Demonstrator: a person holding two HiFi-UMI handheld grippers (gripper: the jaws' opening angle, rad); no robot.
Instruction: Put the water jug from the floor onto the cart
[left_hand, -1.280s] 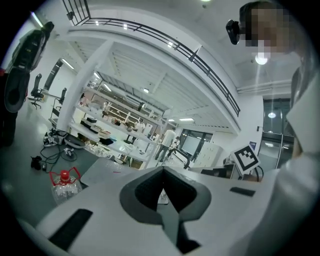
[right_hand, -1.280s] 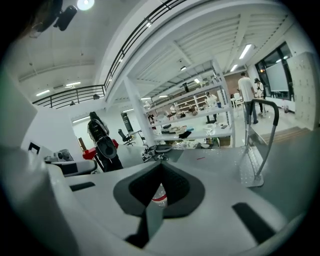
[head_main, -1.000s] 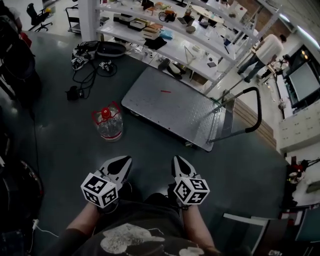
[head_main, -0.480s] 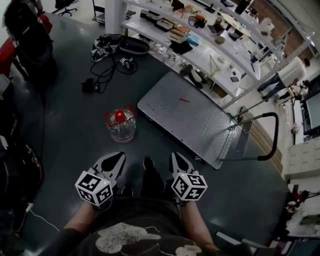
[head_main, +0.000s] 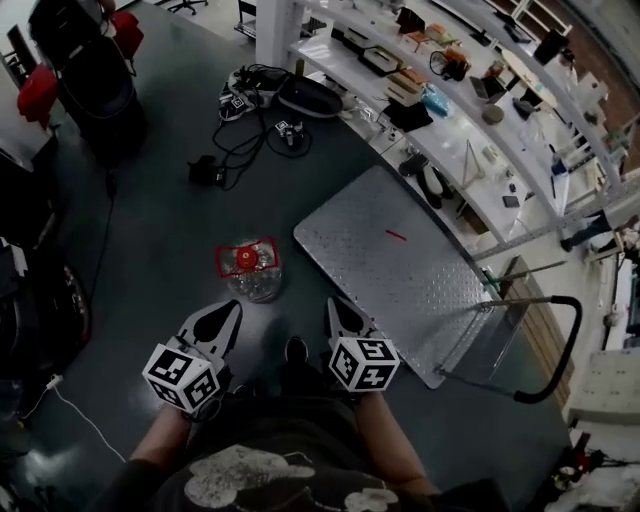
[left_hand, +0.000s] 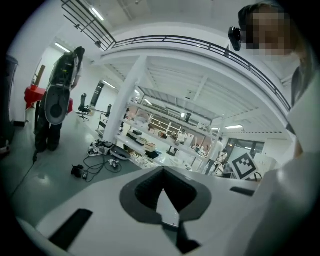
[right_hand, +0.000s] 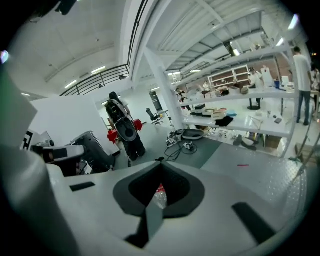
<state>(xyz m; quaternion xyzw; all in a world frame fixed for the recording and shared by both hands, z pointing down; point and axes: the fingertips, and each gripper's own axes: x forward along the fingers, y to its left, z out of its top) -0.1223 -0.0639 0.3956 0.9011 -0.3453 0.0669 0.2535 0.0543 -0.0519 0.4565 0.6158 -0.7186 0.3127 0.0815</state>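
The water jug (head_main: 247, 268), clear with a red cap and red handle, stands on the dark floor just left of the cart. The cart's grey metal deck (head_main: 400, 270) lies bare except for a small red mark, and its black push handle (head_main: 545, 350) is at the right. My left gripper (head_main: 228, 308) is shut and empty, its tip just short of the jug on the near side. My right gripper (head_main: 335, 303) is shut and empty, near the cart's near corner, right of the jug. In the right gripper view the jug (right_hand: 159, 196) shows through the gap behind the closed tips (right_hand: 160, 161). The left gripper view shows its closed tips (left_hand: 163, 170).
White shelving (head_main: 450, 110) loaded with small items runs behind the cart. Cables and black gear (head_main: 250, 110) lie on the floor beyond the jug. A dark machine with red parts (head_main: 90, 60) stands at the far left. My shoe (head_main: 296, 352) is between the grippers.
Both grippers have moved forward towards the jug and the cart, which now sit much closer to their tips. Both have stayed shut and empty.
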